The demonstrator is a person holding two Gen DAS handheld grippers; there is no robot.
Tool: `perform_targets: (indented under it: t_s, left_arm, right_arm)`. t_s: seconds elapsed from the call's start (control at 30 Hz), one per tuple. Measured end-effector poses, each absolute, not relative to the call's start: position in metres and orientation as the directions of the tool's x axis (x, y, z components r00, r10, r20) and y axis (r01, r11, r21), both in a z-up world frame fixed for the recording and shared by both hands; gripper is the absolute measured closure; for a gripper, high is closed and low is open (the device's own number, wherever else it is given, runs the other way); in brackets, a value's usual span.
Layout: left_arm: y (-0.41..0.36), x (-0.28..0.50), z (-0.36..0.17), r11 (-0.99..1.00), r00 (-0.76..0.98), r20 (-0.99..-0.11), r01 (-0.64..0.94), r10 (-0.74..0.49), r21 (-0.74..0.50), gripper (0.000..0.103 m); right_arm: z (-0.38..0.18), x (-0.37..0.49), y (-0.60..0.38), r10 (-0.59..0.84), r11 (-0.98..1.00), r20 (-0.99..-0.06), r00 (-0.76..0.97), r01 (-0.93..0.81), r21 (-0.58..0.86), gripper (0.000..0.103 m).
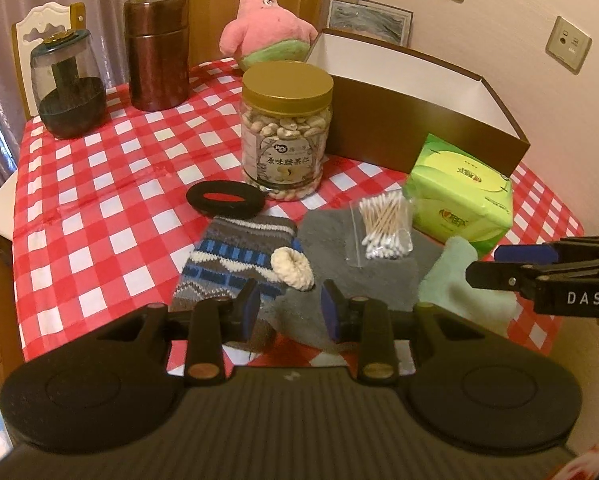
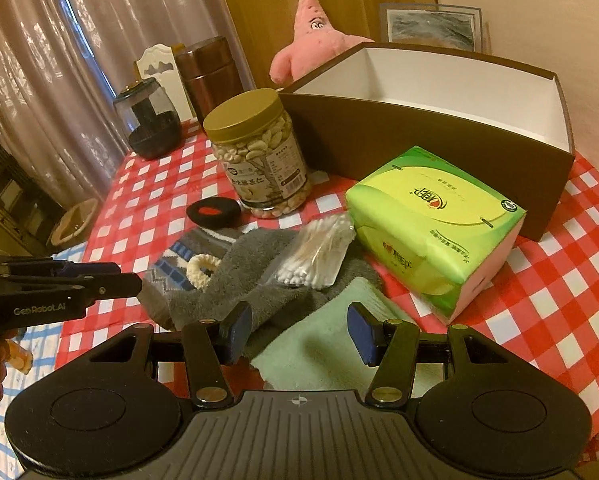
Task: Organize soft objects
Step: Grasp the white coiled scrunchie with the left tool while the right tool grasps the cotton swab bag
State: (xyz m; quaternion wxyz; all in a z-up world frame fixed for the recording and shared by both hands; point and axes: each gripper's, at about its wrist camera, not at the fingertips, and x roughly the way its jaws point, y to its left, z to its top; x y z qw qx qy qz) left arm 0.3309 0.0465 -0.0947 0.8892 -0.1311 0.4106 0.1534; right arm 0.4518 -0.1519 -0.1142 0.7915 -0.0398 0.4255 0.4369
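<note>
My left gripper (image 1: 291,312) hovers open over a patterned knit sock (image 1: 227,256) and a grey sock (image 1: 331,240), with nothing between its pads. A cream scrunchie (image 1: 293,268) lies on the socks just ahead of it. My right gripper (image 2: 301,332) is open above a pale green cloth (image 2: 319,352) and holds nothing. A bag of cotton swabs (image 2: 315,256) rests on the grey sock (image 2: 251,264). A pink starfish plush (image 1: 267,20) sits at the far edge behind an open brown box (image 2: 379,140). A black padded ring (image 1: 225,198) lies beyond the socks.
On the red checked tablecloth (image 1: 99,200) stand a cashew jar (image 1: 285,132), a brown canister (image 1: 155,52) and a dark glass jar (image 1: 65,84). A green tissue pack (image 2: 431,232) lies in front of the box. A chair (image 1: 47,20) and curtains are at the far left.
</note>
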Motion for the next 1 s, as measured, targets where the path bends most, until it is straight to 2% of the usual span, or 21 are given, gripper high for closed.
perform_targets:
  t_s: [1.0]
  left_arm:
    - [0.083, 0.389, -0.146, 0.886, 0.554, -0.83, -0.415, 0.068, -0.205, 0.073]
  right_arm:
    - [-0.14, 0.493, -0.114, 0.605, 0.661, -0.756, 0.25, -0.687, 0.302, 0.049]
